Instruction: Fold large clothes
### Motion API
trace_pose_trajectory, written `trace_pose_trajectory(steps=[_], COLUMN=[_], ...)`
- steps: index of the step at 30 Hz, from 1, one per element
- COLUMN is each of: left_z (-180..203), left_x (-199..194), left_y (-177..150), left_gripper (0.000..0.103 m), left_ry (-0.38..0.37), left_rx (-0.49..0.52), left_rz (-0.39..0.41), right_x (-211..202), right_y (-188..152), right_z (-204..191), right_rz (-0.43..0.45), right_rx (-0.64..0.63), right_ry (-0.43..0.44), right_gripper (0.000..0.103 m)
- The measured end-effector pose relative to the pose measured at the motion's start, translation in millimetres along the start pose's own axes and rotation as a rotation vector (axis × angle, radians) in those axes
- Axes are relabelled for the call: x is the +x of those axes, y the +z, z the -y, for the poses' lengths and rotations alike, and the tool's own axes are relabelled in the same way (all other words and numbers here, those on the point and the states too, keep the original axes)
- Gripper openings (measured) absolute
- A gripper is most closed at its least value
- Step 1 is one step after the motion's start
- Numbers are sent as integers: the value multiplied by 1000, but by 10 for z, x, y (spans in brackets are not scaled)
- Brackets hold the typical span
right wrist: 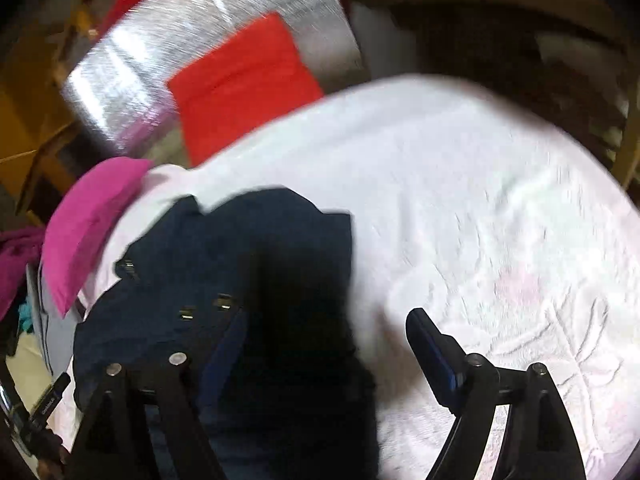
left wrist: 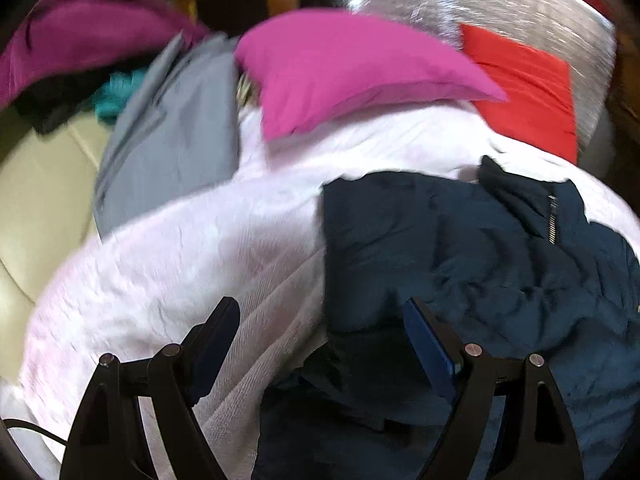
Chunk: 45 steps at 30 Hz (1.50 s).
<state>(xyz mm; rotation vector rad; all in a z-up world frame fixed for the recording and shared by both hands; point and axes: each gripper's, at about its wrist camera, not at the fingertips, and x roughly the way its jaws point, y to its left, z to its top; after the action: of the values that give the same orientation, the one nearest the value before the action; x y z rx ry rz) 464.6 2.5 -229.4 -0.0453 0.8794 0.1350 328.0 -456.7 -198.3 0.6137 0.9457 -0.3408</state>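
Both tongs hang over the dark blue jacket (left wrist: 460,256), which lies bunched on the white blanket (left wrist: 180,264). The left tongs (left wrist: 320,332) gape wide, nothing pinched; the jacket's edge sits between and just ahead of the tips. The right tongs (right wrist: 320,344) stand wide too, dark cloth lying between the jaws but not pressed. Risk here: a bite now could catch blanket along with jacket, or only one loose layer, and the fold drags crooked. The pink pillow (left wrist: 344,68) beyond the tips could snag a swung sleeve.
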Motion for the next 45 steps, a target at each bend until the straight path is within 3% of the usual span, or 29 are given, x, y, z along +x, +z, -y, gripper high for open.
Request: trace_pose_trajectory(steps=[3, 6, 8, 10, 12, 15, 18, 20, 24, 27, 31, 37, 41, 45], left_z=[-156, -107, -48, -19, -32, -13, 35, 82, 7, -64, -163, -408, -585, -770], left_x=[257, 381, 354, 297, 200, 24, 117, 199, -75, -375, -809, -1330, -1745, -2001], left_y=[-28, -93, -108, -110, -87, -75, -134, -217, -220, -279, -480, -882, -1112, -1347], left_gripper=[84, 85, 85, 85, 84, 84, 85, 85, 85, 85, 85, 85, 85, 85], left_ry=[-64, -67, -41, -23, -10, -15, -19, -3, -27, -41, 3, 29, 43, -18], left_rx=[-92, -78, -40, -24, -26, -15, 21, 59, 35, 31, 90, 130, 127, 48], left_rz=[-114, -157, -144, -132, -108, -62, -125, -162, -130, -84, 13, 106, 181, 190], right_x=[151, 196, 200, 173, 30, -92, 114, 100, -260, -628, -1035, -1554, -1784, -2010], right_y=[-6, -66, -128, -186, -192, -221, -337, -397, -495, -655, -985, -1630, -1814, -1964], right_z=[97, -8, -143, -249, -328, -475, -523, -539, -521, -465, -405, -186, -31, 15], right_rz=[-72, -105, -96, -69, -9, 58, 24, 48, 153, 245, 301, 305, 282, 281], right_rx=[85, 49, -13, -56, -102, -164, -218, -252, -220, -165, -178, -190, -186, -204], right_ry=[100, 140, 100, 90, 76, 66, -54, -85, -78, -33, 0, 33, 28, 43], right_gripper=[84, 85, 85, 73, 67, 67, 68, 68, 69, 77, 79, 82, 82, 82])
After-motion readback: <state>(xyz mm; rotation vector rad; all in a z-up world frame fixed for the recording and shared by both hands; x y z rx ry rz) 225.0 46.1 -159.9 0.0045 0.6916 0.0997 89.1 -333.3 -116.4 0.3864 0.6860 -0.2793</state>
